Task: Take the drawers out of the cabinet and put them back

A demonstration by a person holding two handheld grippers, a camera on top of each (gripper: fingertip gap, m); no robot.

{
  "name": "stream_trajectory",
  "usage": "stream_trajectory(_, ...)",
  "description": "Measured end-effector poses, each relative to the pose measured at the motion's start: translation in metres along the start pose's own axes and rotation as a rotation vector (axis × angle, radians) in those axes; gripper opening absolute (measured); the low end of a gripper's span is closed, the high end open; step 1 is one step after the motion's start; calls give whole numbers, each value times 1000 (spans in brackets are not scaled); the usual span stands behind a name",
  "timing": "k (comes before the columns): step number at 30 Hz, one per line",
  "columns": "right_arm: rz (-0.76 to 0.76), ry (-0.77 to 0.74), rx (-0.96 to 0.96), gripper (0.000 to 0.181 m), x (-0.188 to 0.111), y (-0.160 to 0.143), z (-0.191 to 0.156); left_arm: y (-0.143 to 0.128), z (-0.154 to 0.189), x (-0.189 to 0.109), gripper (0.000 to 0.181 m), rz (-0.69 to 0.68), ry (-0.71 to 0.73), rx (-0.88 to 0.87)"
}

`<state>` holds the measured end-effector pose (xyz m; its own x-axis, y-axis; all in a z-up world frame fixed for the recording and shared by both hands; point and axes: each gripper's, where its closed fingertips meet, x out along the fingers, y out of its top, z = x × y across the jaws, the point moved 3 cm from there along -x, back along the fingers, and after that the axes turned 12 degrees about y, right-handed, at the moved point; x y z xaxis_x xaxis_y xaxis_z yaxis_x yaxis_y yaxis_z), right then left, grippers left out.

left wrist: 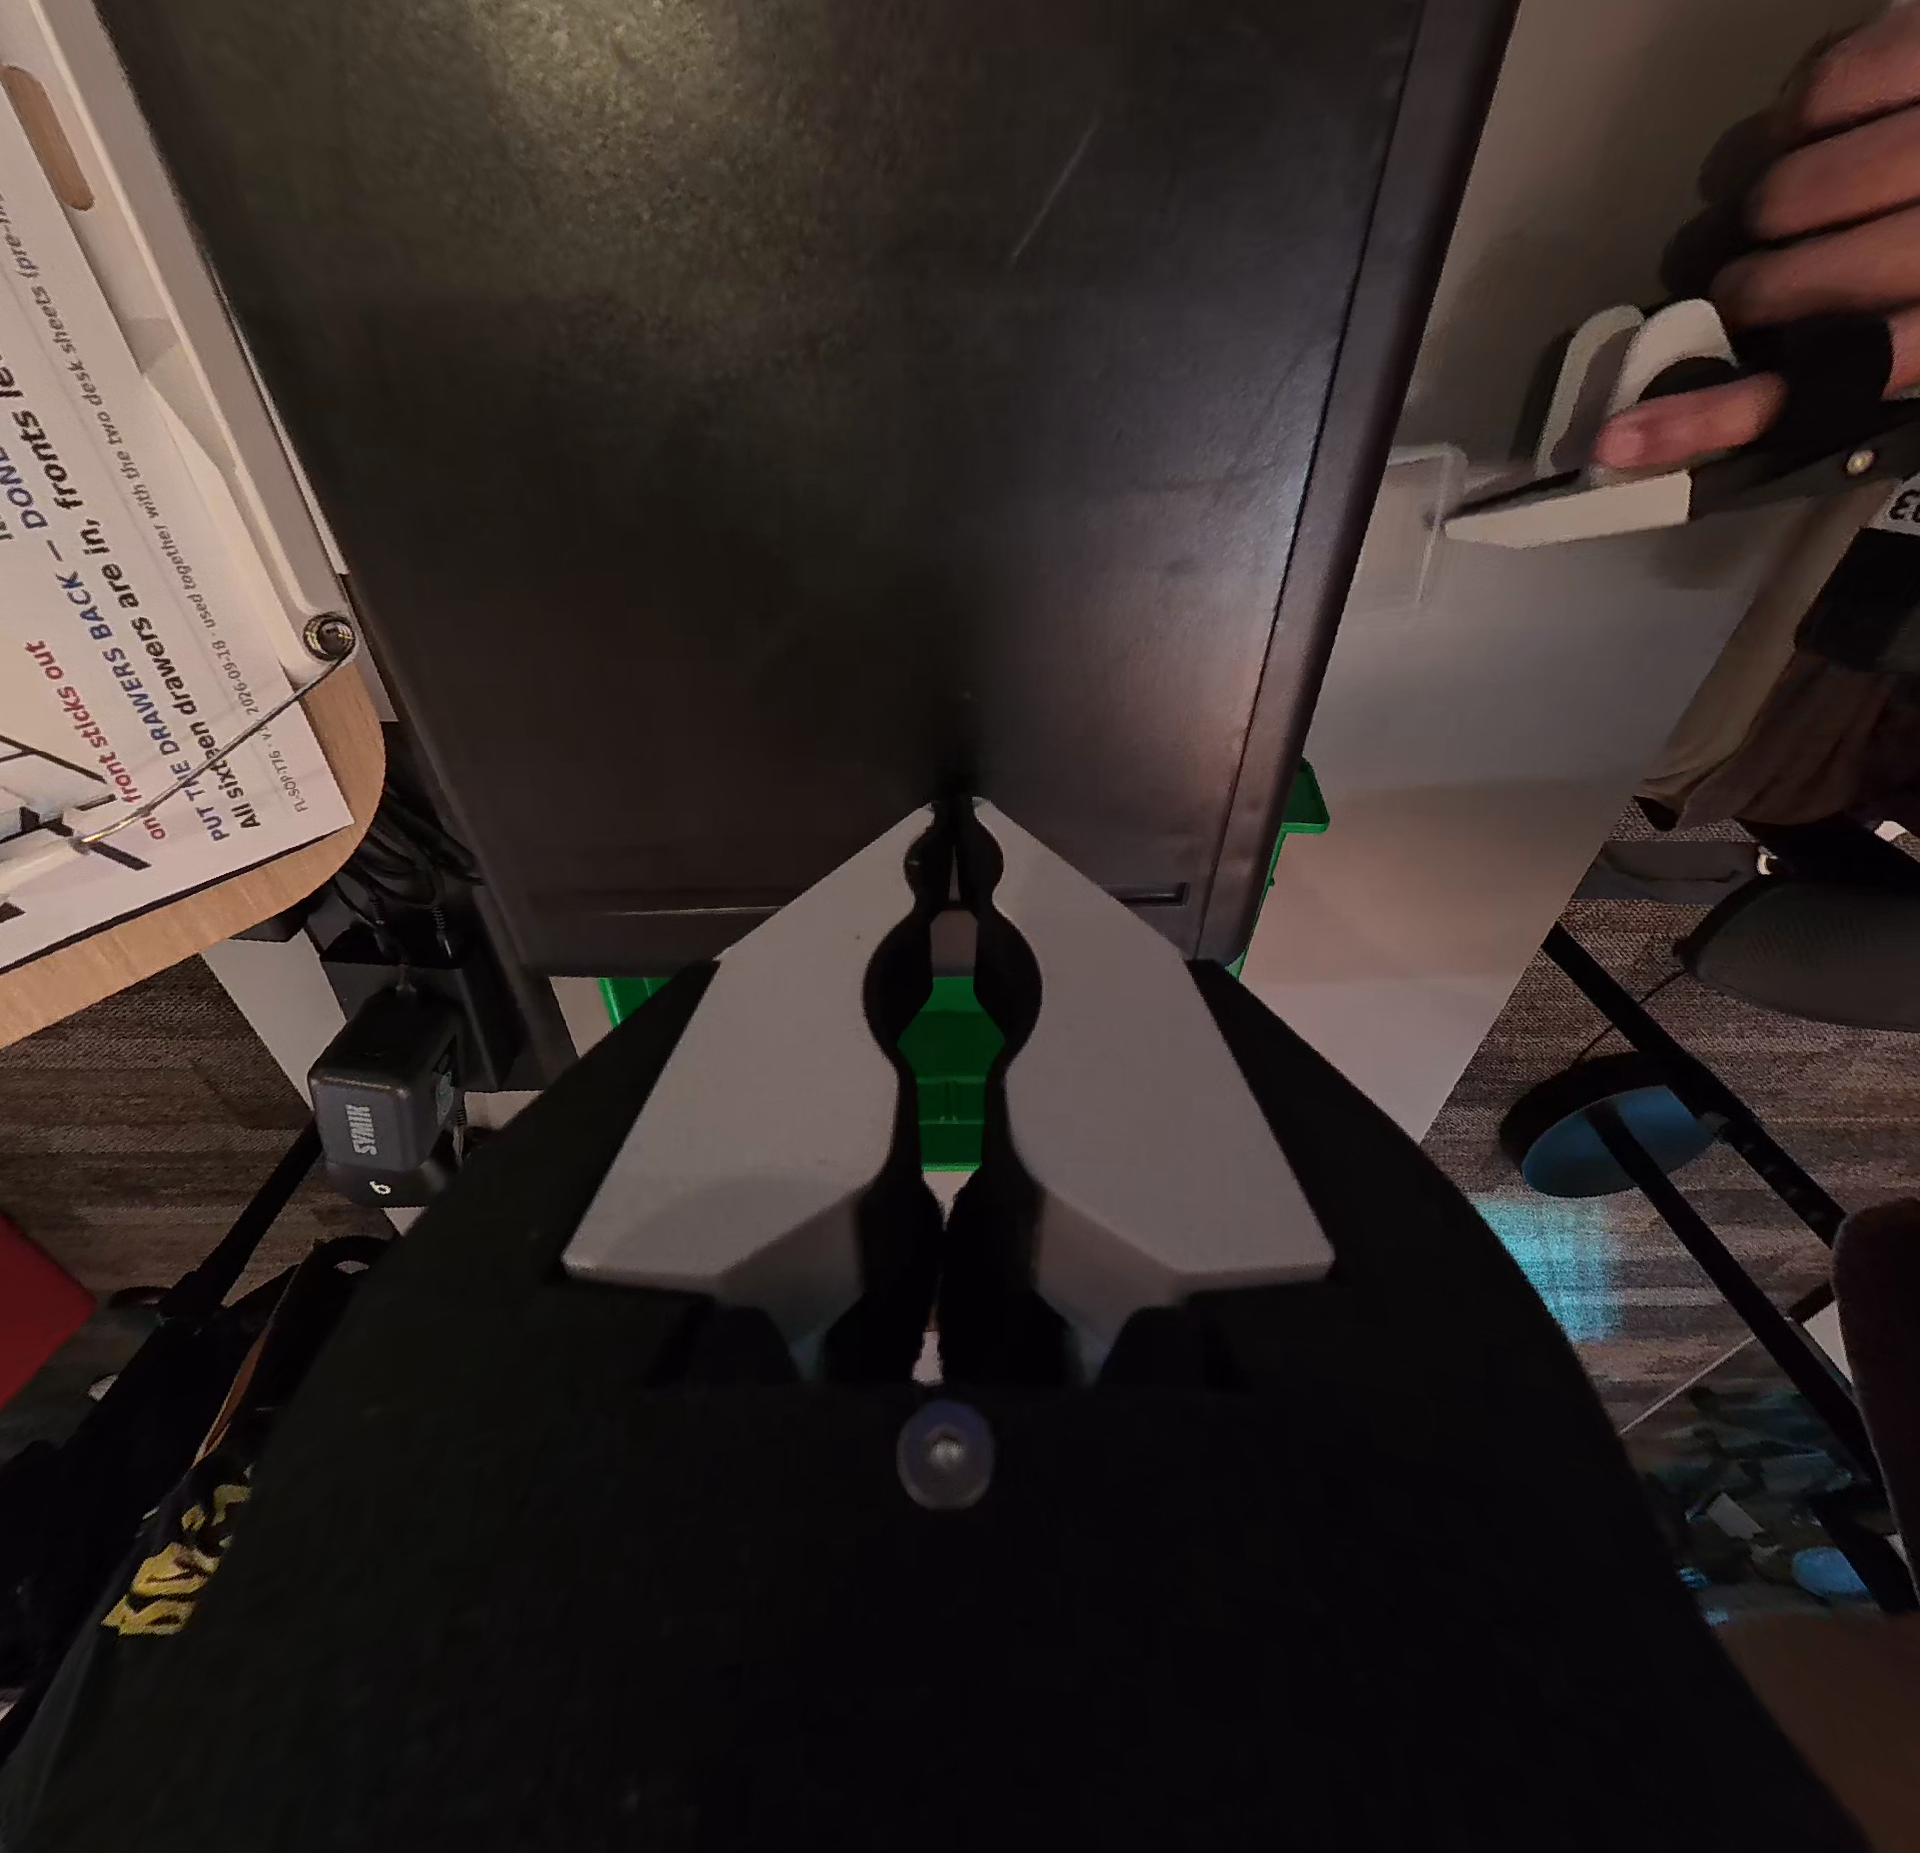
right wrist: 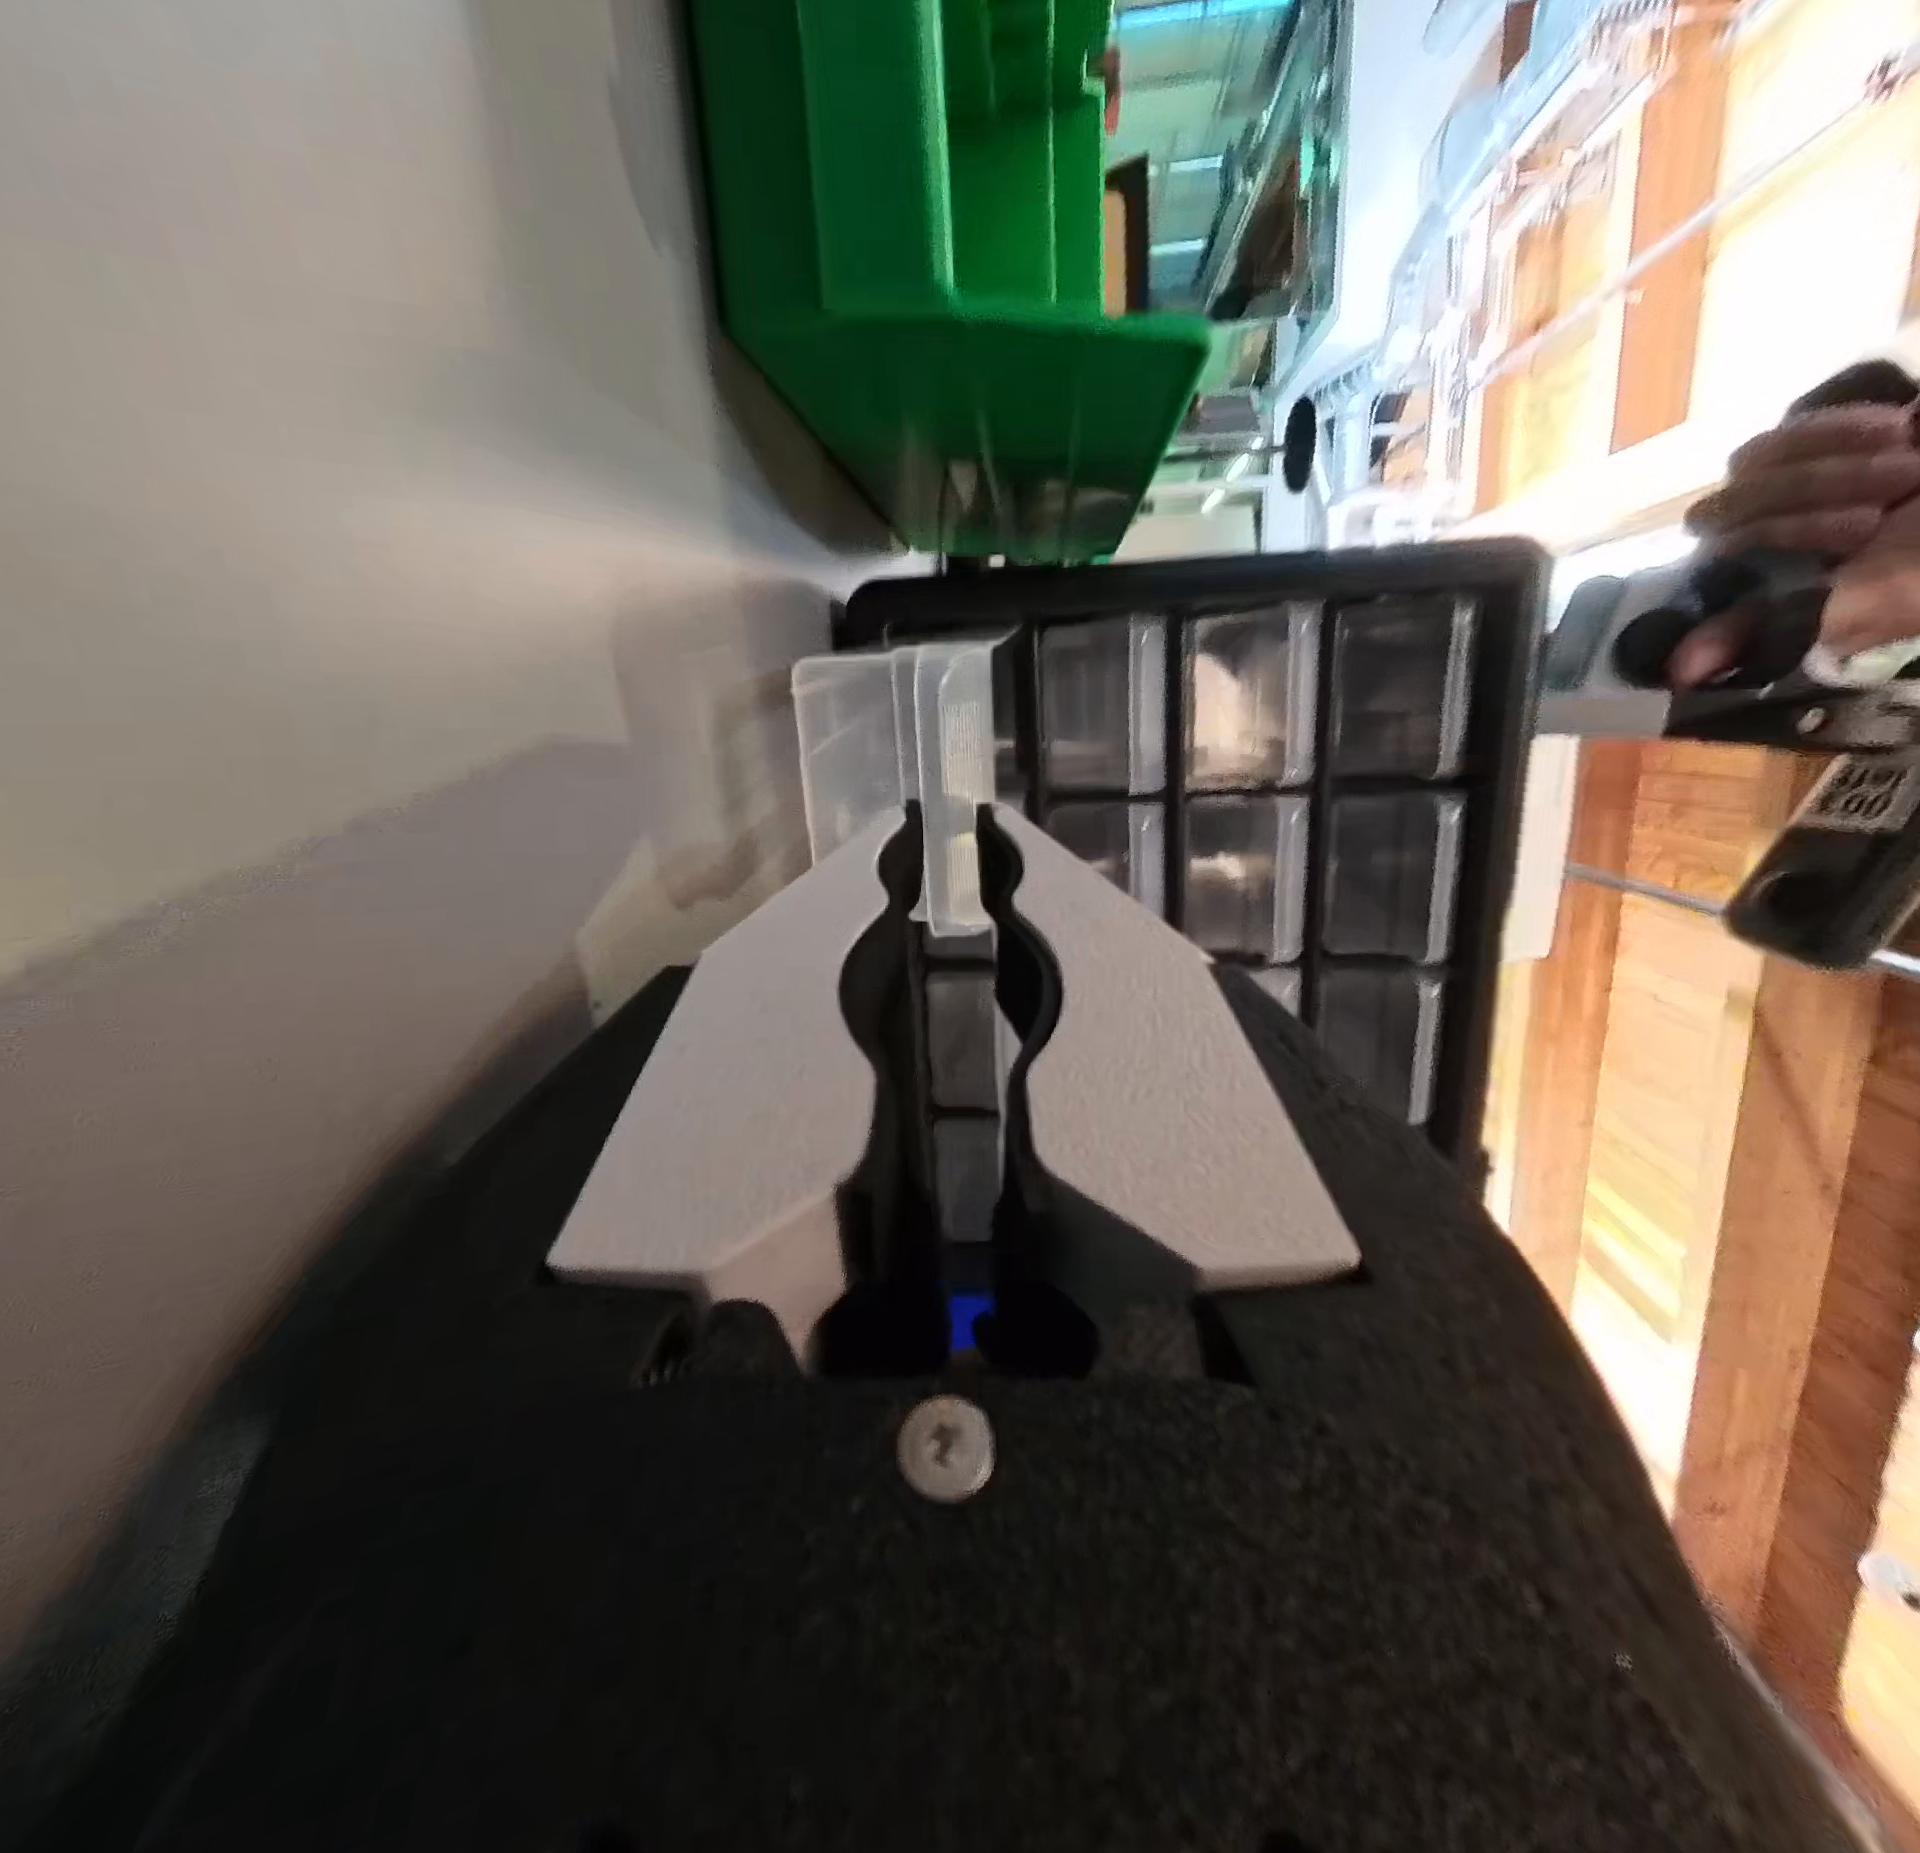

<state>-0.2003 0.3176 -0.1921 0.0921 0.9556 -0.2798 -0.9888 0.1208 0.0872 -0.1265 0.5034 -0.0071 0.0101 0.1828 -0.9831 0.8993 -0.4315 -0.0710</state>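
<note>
The black cabinet stands on a white table and holds a grid of small clear drawers. My right gripper is shut on the front handle of one clear drawer at the edge column nearest the table. That drawer sticks partly out of its slot. My left gripper is shut, with its tips pressed against the cabinet's plain black outer panel. It also shows in the right wrist view against the cabinet's far side. The right gripper shows at the right edge of the left wrist view.
A green plastic bin stands behind the cabinet and also shows in the left wrist view. A printed sheet lies on a wooden desk to the left. A black power adapter hangs below it. Wooden shelving is behind.
</note>
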Motion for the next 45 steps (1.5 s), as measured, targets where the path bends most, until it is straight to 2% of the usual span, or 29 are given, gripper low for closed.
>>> stream_trajectory(4, 18, 4, 0, 9, -7, 14, 3, 0, 0, 0, 0, 5, 0, 2)
stream_trajectory(12, -22, -7, 46, 8, -17, 8, 12, 0, -1, 0, 0, 17, -9, -6)
stream_trajectory(25, -18, 17, 77, 3, -13, 15, 69, 0, 0, 0, 0, -3, -5, -1)
stream_trajectory(29, -12, 30, 66, 2, -15, 12, 74, 0, 0, 0, 0, -5, -3, 1)
stream_trajectory(37, 17, 39, -32, 3, -36, 12, 48, 0, 0, 0, 0, 14, -11, -8)
stream_trajectory(40, 46, 11, -90, 3, -50, 7, 27, 0, 0, 0, 0, 19, -7, -8)
stream_trajectory(45, 22, 73, -46, 6, -78, -15, -19, 0, 0, 0, 0, 25, 2, -5)
